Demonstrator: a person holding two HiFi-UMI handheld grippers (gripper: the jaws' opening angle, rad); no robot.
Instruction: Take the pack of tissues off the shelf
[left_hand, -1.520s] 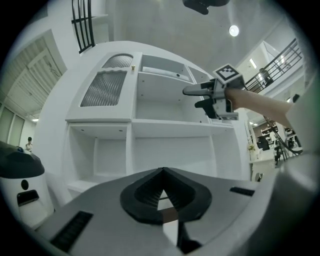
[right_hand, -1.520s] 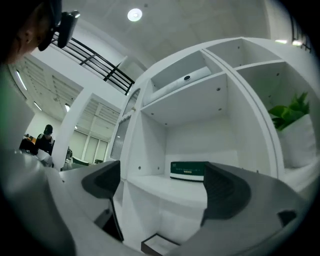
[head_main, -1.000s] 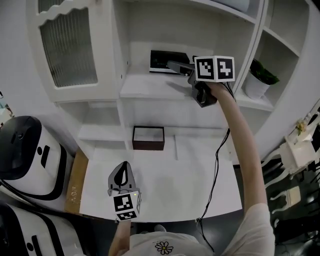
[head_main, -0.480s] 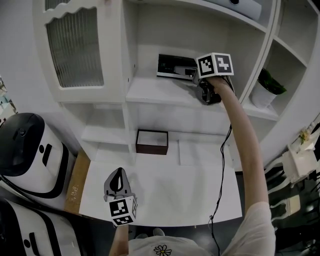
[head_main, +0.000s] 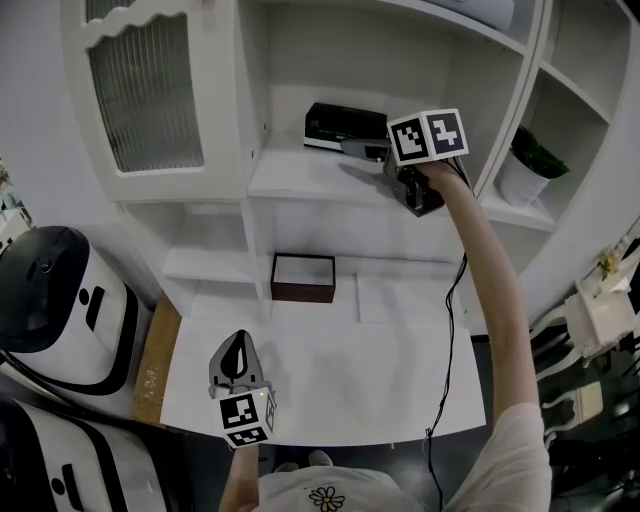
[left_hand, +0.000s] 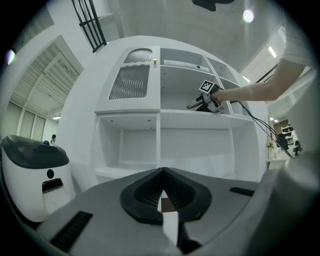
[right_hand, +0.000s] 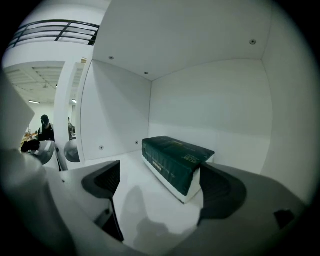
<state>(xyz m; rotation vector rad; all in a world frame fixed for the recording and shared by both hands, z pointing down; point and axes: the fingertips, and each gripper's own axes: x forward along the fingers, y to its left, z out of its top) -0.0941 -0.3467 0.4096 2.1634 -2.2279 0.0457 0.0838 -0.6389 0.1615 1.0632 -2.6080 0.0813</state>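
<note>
The pack of tissues (head_main: 343, 124) is a dark green block with a white base (right_hand: 172, 162), lying on the upper shelf (head_main: 300, 180) of the white cabinet. My right gripper (head_main: 364, 150) reaches into that shelf bay at the pack's right end and is open (right_hand: 160, 187). The pack's near corner sits just beside the right finger (right_hand: 221, 190) and the left finger (right_hand: 102, 182) stands apart from it. My left gripper (head_main: 237, 358) hangs low over the desk (head_main: 340, 370), shut and holding nothing (left_hand: 161, 192).
A brown open box (head_main: 303, 277) sits on the low shelf under the bay. A potted plant (head_main: 525, 165) stands in the right-hand bay. The ribbed-glass cabinet door (head_main: 145, 90) is on the left, and a black-and-white machine (head_main: 50, 300) stands beside the desk. A cable (head_main: 445, 330) trails from the right arm.
The right gripper has stayed in the upper shelf bay beside the pack, shifting only slightly. The left gripper has hardly moved.
</note>
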